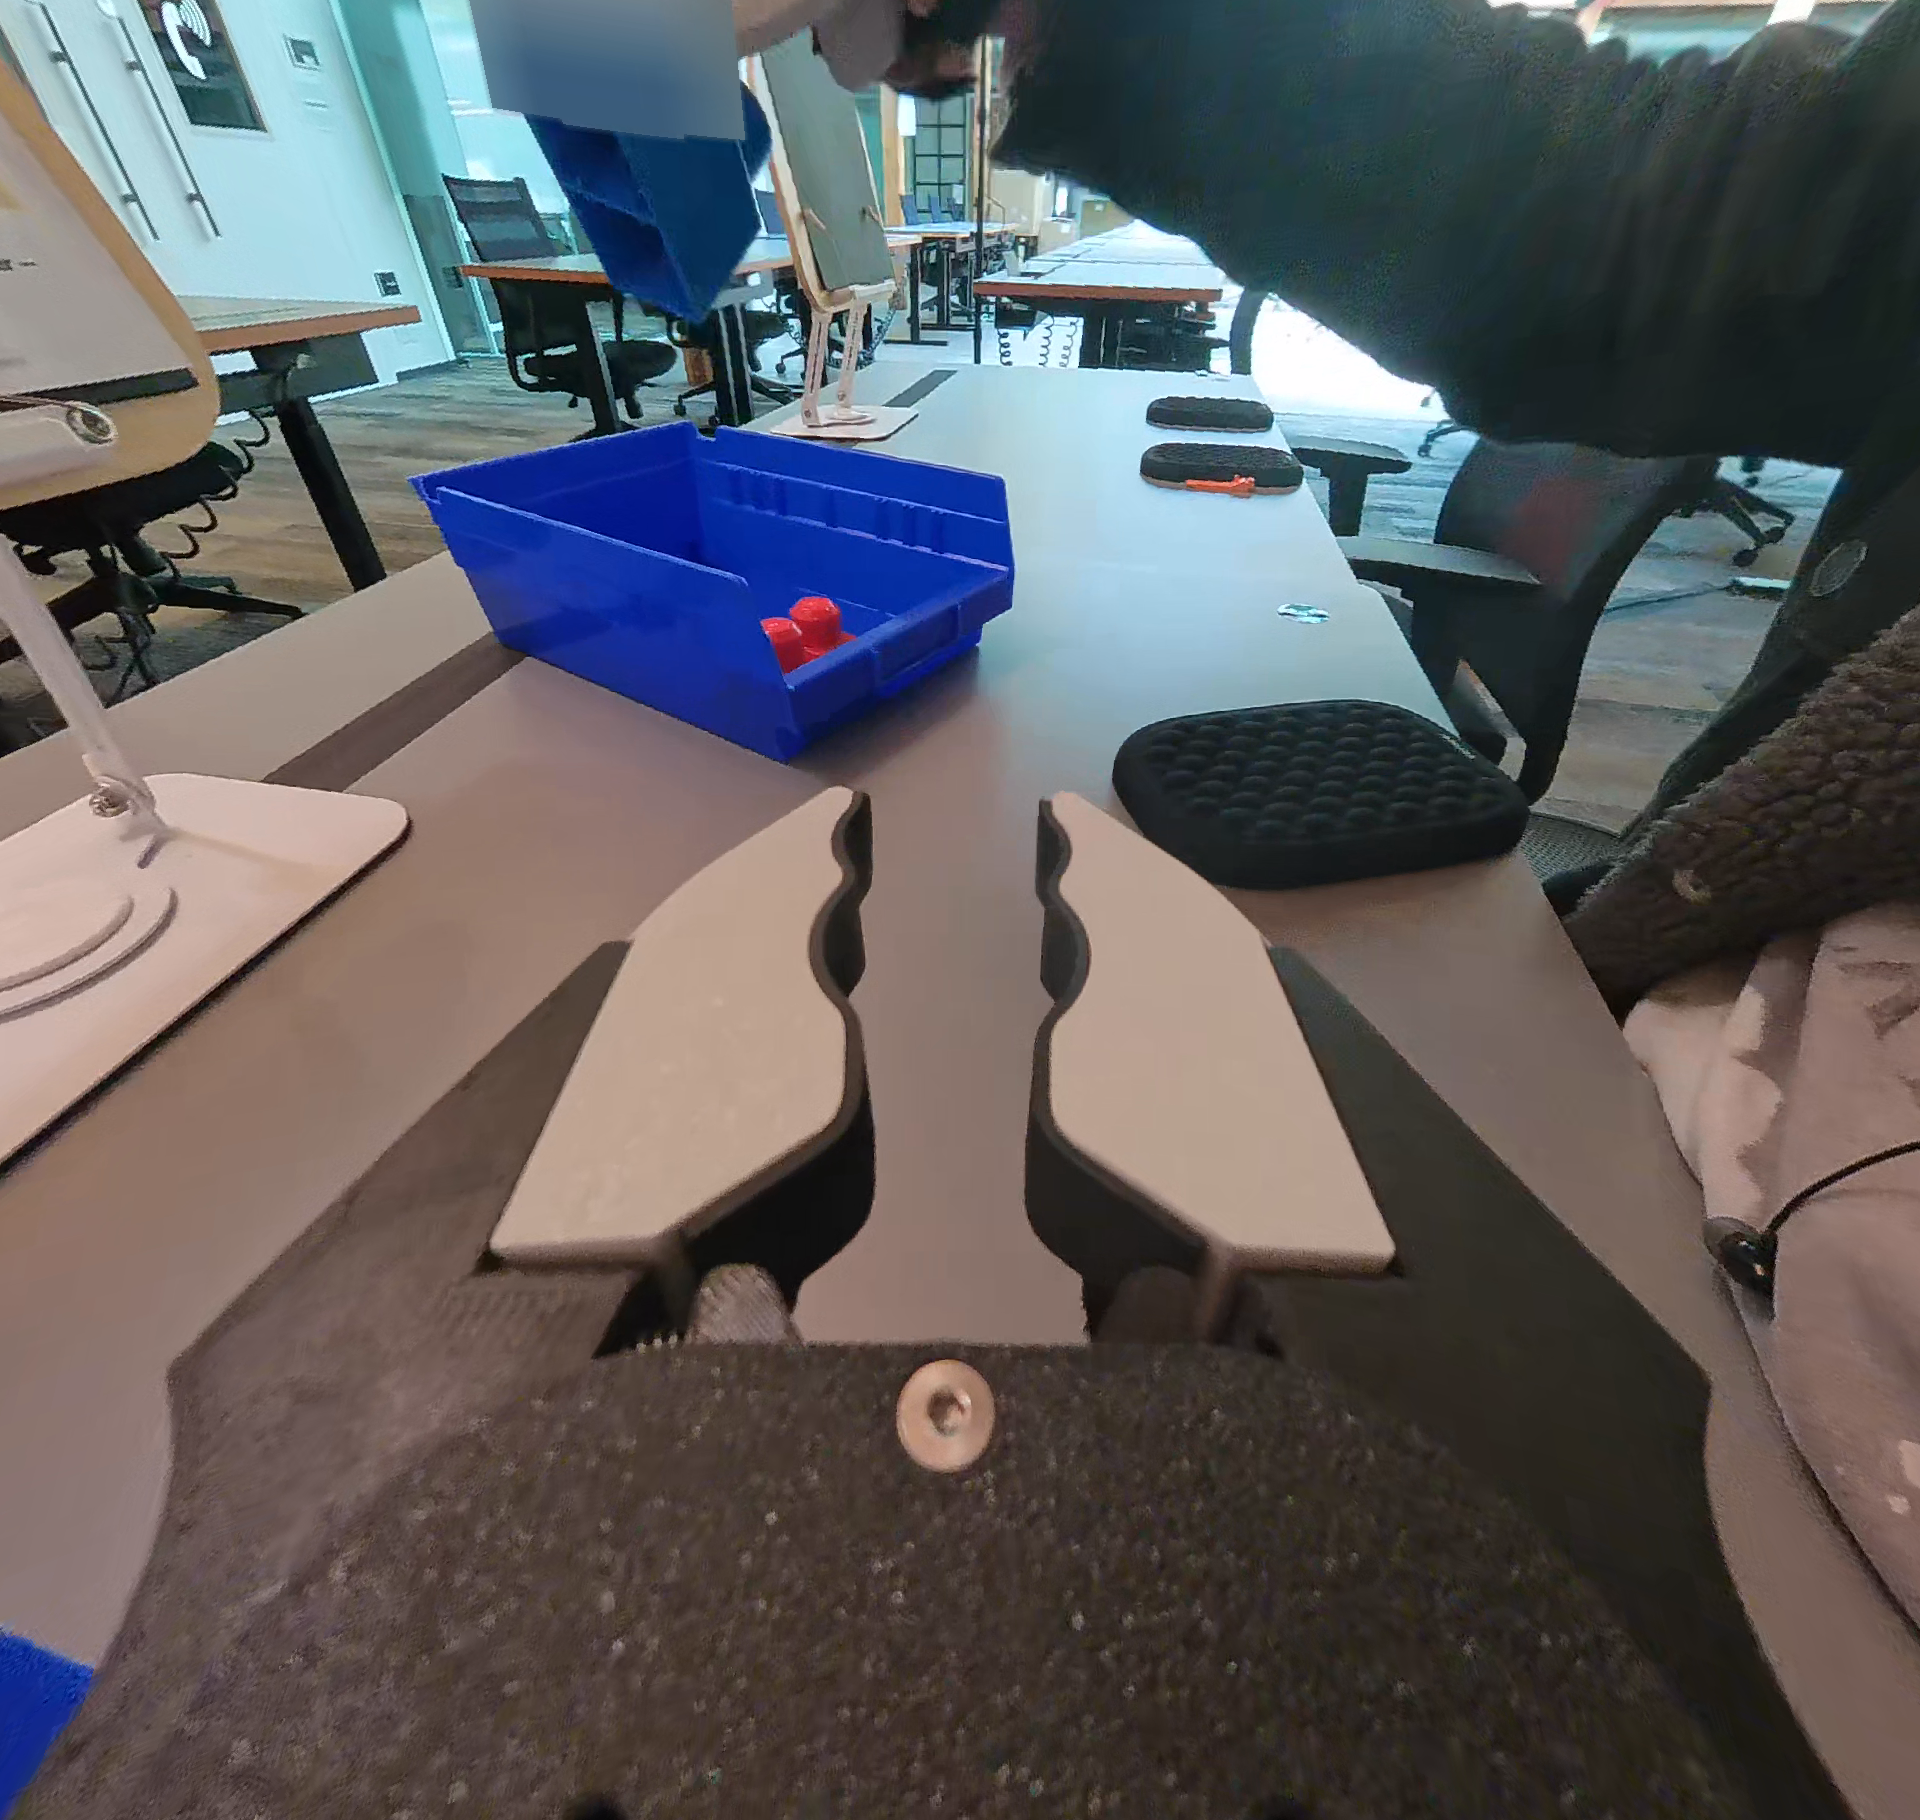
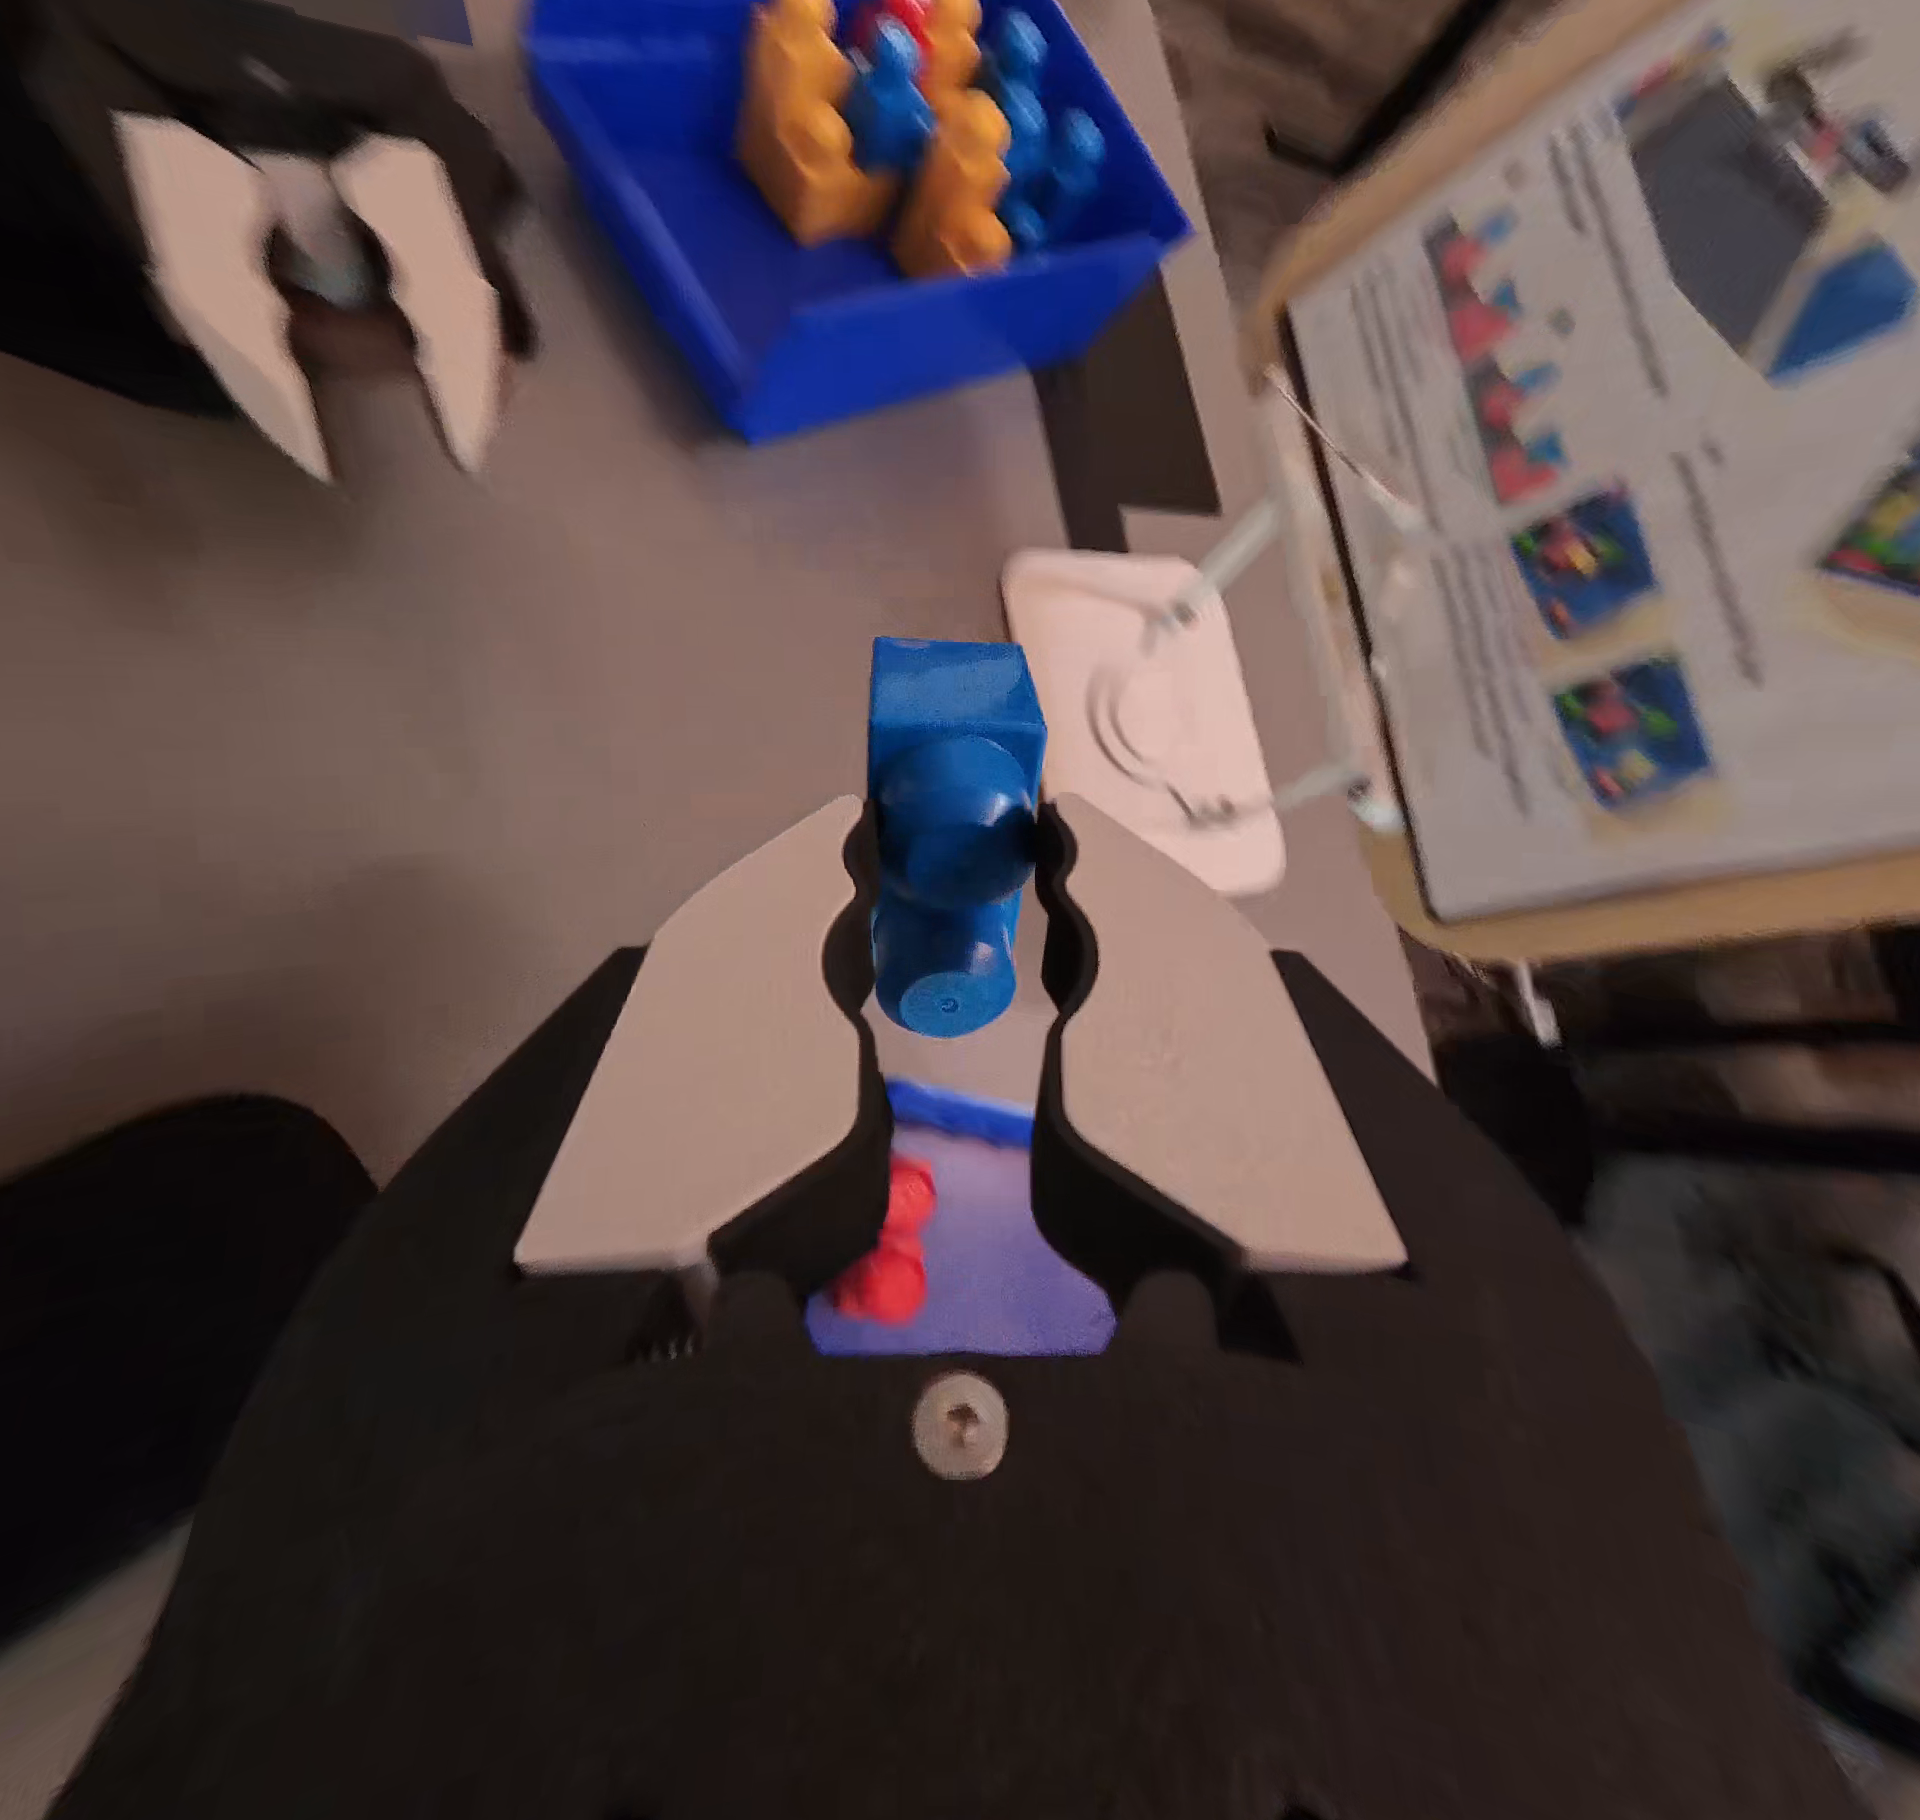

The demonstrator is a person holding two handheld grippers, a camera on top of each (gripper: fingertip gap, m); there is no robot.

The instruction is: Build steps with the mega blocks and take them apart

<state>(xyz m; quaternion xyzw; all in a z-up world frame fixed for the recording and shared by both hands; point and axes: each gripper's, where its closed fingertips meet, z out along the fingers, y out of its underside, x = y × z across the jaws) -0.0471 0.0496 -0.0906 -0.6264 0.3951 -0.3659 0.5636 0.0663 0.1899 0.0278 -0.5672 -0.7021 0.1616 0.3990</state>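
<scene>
My right gripper (image 2: 951,825) is shut on a blue mega block (image 2: 951,721) with two studs and holds it in the air. Under it, between the fingers, a red block (image 2: 888,1251) lies in a blue bin (image 2: 987,1282). The left wrist view shows that bin (image 1: 582,513) on the grey table with the red block (image 1: 800,632) in its near corner. My left gripper (image 1: 951,814) is open and empty, low over the table in front of that bin; it also shows in the right wrist view (image 2: 384,461). A second blue bin (image 2: 935,336) holds yellow (image 2: 800,108), blue (image 2: 1039,139) and red blocks.
An instruction board (image 2: 1558,523) stands on a white base (image 1: 156,887) at the table's left. A black dimpled pad (image 1: 1320,794) lies near the right edge, with two more farther back. A person's dark sleeve (image 1: 1455,160) reaches over the table. Office chairs stand to the right. About 20 centimeters separates my left fingertips from my right.
</scene>
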